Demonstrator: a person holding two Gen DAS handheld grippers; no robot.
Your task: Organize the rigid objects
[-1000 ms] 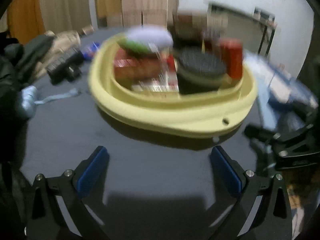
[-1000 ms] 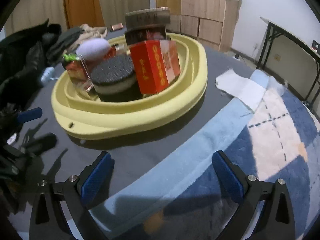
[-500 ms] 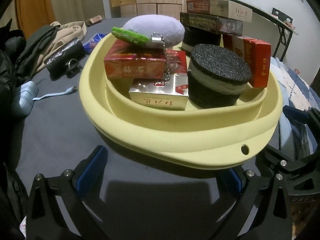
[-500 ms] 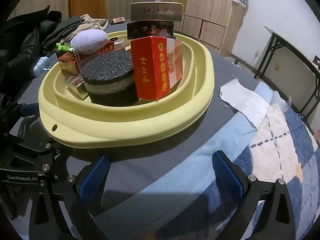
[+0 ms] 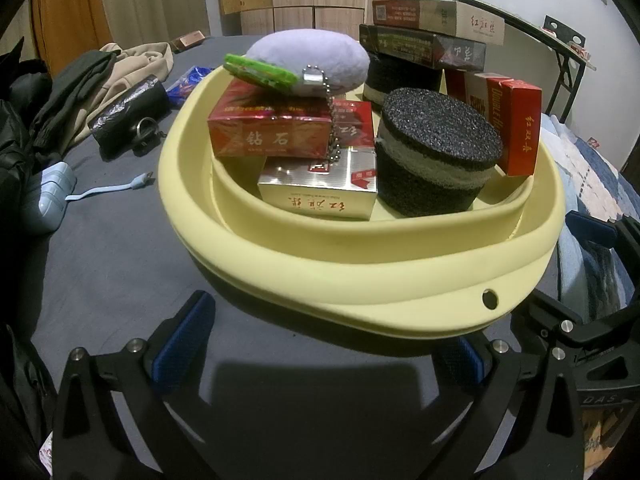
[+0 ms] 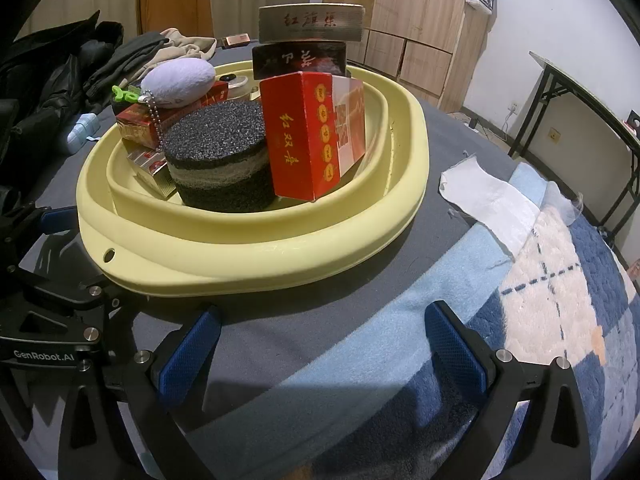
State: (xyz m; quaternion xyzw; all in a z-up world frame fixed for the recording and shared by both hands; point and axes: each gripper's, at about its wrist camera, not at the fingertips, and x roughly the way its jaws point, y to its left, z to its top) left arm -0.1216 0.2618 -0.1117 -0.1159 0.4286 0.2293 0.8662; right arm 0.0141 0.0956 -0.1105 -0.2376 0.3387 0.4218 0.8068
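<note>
A pale yellow basin point(image 5: 360, 280) point(image 6: 248, 240) stands on the dark grey table. It holds a red box point(image 5: 280, 132), a silver box point(image 5: 320, 196), a black foam puck point(image 5: 436, 156) point(image 6: 216, 160), an upright red box point(image 5: 516, 128) point(image 6: 312, 140), two stacked cartons point(image 5: 424, 46) point(image 6: 304, 40) and a lilac plush keychain point(image 5: 312, 60) point(image 6: 176, 80). My left gripper point(image 5: 320, 348) is open just before the basin's near rim, its right pad tucked under the rim. My right gripper point(image 6: 324, 348) is open beside the basin, over the table and the blanket's edge.
A heap of clothes point(image 5: 80, 88), a black pouch point(image 5: 128, 108) and a light blue charger point(image 5: 48, 196) with a cable lie left of the basin. A blue and white blanket point(image 6: 540, 300) and a white cloth point(image 6: 488, 200) cover the right side. Wooden cabinets stand behind.
Both grippers have come closer to the basin, which now fills more of each view. Their jaws stay open and the things in the basin have not shifted.
</note>
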